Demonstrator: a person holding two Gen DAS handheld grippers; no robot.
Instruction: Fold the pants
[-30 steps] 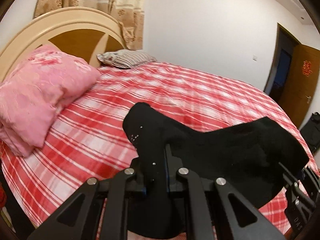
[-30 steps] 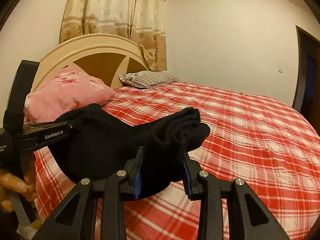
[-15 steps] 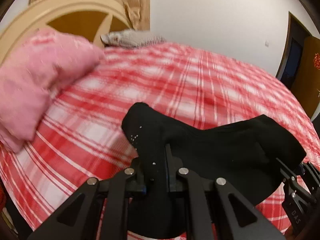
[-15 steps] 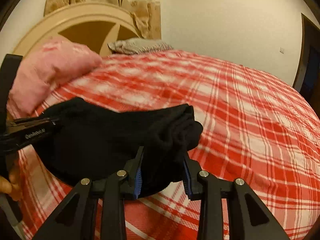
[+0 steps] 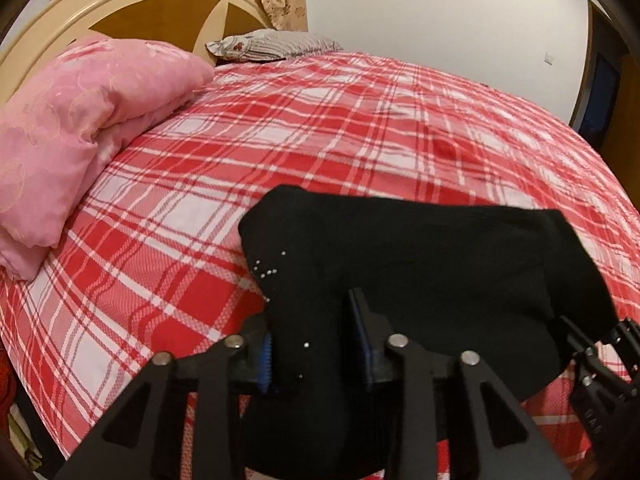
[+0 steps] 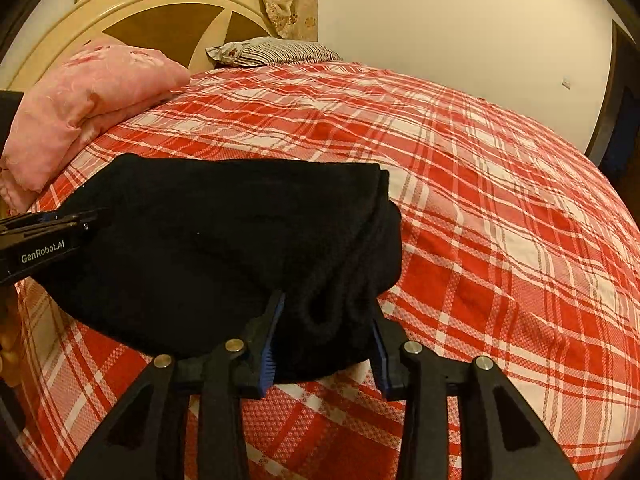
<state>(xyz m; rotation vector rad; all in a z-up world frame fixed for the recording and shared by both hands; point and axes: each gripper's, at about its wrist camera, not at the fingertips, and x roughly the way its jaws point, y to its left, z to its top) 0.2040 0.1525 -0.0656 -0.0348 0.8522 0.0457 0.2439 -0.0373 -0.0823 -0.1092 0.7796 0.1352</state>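
The black pants (image 5: 420, 260) lie folded in a thick bundle on the red plaid bed (image 5: 360, 120), spanning between both grippers. My left gripper (image 5: 314, 344) holds the bundle's left end between its jaws, which are opening, and the blue pads stand apart from the slack cloth. In the right wrist view the pants (image 6: 220, 240) fill the gap of my right gripper (image 6: 326, 344). Its jaws are opening too, though the thick fold still touches both pads. The left gripper's body (image 6: 44, 240) shows at the bundle's far left edge.
A pink folded quilt (image 5: 80, 120) lies at the head of the bed on the left. A striped pillow (image 5: 276, 42) rests against the cream headboard (image 6: 160, 4). The plaid sheet (image 6: 500, 220) stretches bare to the right. A dark doorway (image 5: 600, 92) stands at far right.
Both grippers came down with the pants, which hung above the bed and now rest on it. The left jaws went from shut on the cloth to apart. The right jaws widened slightly.
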